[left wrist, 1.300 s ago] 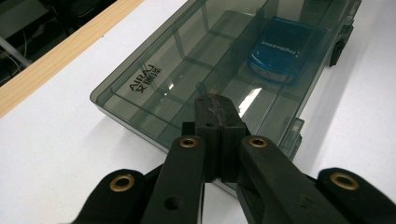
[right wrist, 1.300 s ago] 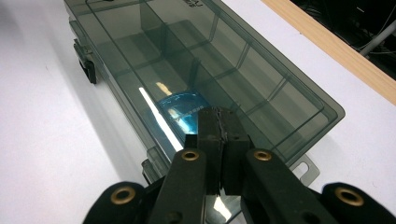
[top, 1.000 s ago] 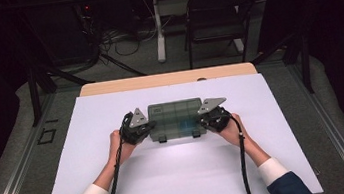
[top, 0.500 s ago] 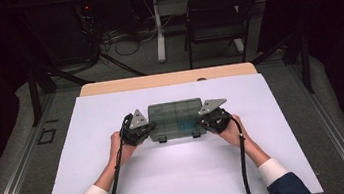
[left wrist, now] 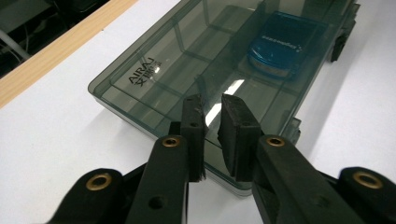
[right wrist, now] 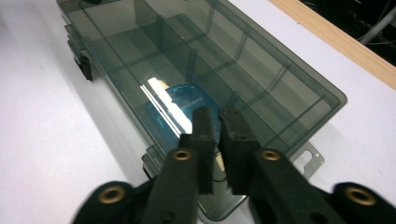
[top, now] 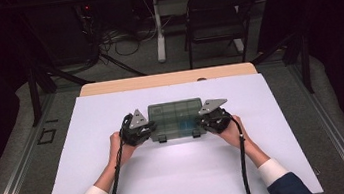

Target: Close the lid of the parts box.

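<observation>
High view puts the smoky clear organizer box (top: 176, 119) flat on the white tabletop (top: 180, 176), squarely between my two tongs, lid shut and its two latches facing my side. I have the left tongs (top: 148, 129) at its left end and the right tongs (top: 205, 121) at its right end, both lying level and pointing inward at each other. In the left gripper view the left tongs (left wrist: 212, 106) stand a narrow gap apart over the box's short edge; their jaws have just been opening a little, and I see no pad pressing on the plastic. The right gripper view shows the same for the right tongs (right wrist: 218, 117): a slim gap, just widened, above the box's end wall, nothing pinched. A blue item (right wrist: 182, 109) lies inside, in the compartment just ahead of the right tongs and far from the left ones.

Beyond both hands the white sheet runs bare to its left and right edges, with wide room behind my wrists toward the near edge. Past the box, a wooden strip (top: 167, 79) borders the far side. Farther off stand a dark folding chair (top: 215, 18) and loose cables (top: 117, 38) on the floor.
</observation>
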The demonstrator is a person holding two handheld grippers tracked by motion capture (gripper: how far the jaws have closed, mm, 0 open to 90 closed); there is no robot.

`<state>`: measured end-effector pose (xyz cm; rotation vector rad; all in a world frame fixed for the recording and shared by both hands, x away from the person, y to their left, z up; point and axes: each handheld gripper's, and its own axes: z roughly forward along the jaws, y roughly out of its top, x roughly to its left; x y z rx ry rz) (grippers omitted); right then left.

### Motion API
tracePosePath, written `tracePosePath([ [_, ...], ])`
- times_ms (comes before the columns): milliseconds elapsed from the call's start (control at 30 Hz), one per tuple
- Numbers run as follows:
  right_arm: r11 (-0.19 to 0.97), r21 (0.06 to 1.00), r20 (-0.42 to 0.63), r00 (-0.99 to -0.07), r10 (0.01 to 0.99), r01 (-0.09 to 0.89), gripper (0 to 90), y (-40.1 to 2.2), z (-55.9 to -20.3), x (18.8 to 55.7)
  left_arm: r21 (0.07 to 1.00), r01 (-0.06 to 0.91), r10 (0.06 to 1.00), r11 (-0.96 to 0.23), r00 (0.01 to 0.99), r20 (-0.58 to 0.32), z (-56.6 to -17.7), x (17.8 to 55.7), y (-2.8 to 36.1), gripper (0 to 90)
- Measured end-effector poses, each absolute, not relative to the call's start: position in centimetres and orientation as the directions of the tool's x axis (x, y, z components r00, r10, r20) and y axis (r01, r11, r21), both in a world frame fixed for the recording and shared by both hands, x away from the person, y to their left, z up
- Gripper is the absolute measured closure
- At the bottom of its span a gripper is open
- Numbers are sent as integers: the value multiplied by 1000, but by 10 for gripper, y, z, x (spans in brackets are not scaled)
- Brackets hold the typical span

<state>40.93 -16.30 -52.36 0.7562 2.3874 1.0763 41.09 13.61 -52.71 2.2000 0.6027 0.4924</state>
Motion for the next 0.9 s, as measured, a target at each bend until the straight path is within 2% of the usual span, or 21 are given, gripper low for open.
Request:
tracePosePath([
  [33, 553, 774, -141, -769, 623, 307, 782, -164, -523, 410, 773, 260, 566, -579, 810, 152, -526, 411, 136, 721],
  [67, 546, 778, -138, -764, 630, 310, 706, -164, -523, 409, 776, 259, 568, -575, 809, 150, -525, 410, 137, 670],
  [100, 536, 782, -128, -759, 638, 318, 677, -165, -523, 409, 780, 262, 575, -568, 804, 149, -523, 409, 137, 626],
  [133, 531, 782, -115, -762, 638, 327, 616, -166, -522, 409, 785, 265, 584, -560, 798, 147, -521, 409, 138, 561],
  [167, 529, 781, -109, -762, 639, 332, 513, -167, -521, 409, 787, 267, 588, -556, 796, 145, -519, 408, 139, 496],
  [267, 507, 788, -84, -755, 650, 349, 336, -167, -517, 406, 799, 271, 603, -537, 785, 139, -513, 404, 143, 362],
  [400, 490, 798, -72, -752, 655, 351, 171, -169, -509, 396, 812, 266, 616, -520, 775, 141, -507, 392, 149, 209],
  [433, 486, 802, -71, -752, 656, 348, 146, -169, -506, 393, 811, 268, 620, -520, 772, 142, -506, 389, 150, 167],
  [633, 480, 810, -72, -757, 650, 336, 58, -171, -495, 371, 831, 253, 626, -495, 767, 139, -501, 366, 162, 113],
  [900, 459, 828, -64, -760, 647, 322, 24, -176, -492, 339, 843, 251, 648, -475, 748, 142, -501, 333, 182, 52],
])
